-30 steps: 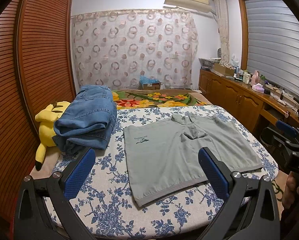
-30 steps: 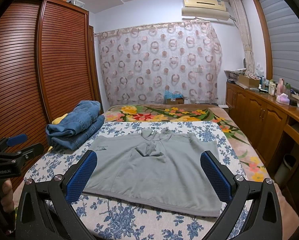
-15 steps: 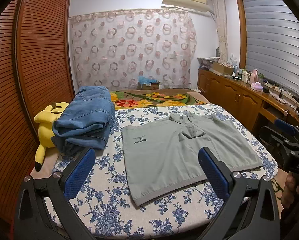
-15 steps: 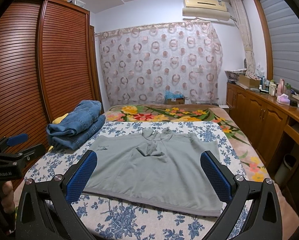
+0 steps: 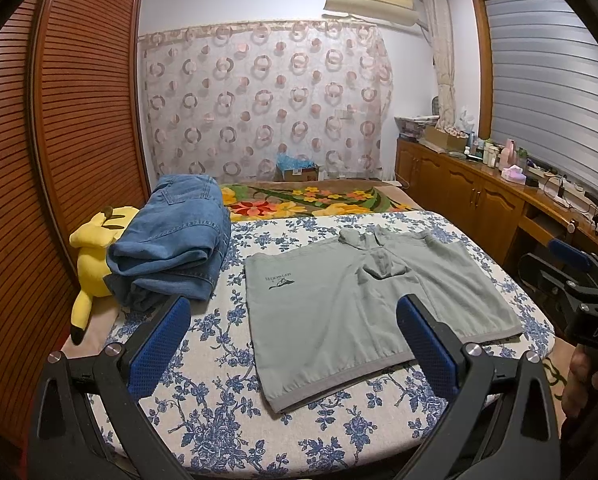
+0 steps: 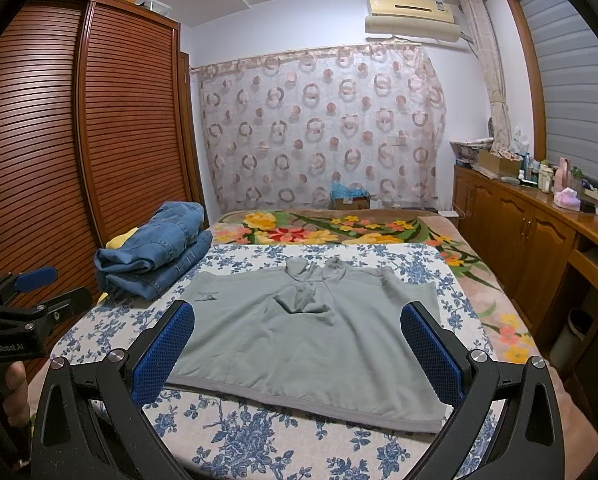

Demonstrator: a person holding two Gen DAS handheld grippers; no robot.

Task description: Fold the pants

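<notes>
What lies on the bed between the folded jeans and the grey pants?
Only a bare strip of blue-flowered sheet separates the folded jeans from the grey pants; the left wrist view shows it best.

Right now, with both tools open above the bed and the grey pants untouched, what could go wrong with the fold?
1. The grey pants have a bunched crotch and drawstring area; folding over it may trap a lump.
2. The near hem lies close to the bed's edge, so a tug could slide the pants off.
3. The folded jeans sit close by; a leftward fold might brush them.
</notes>
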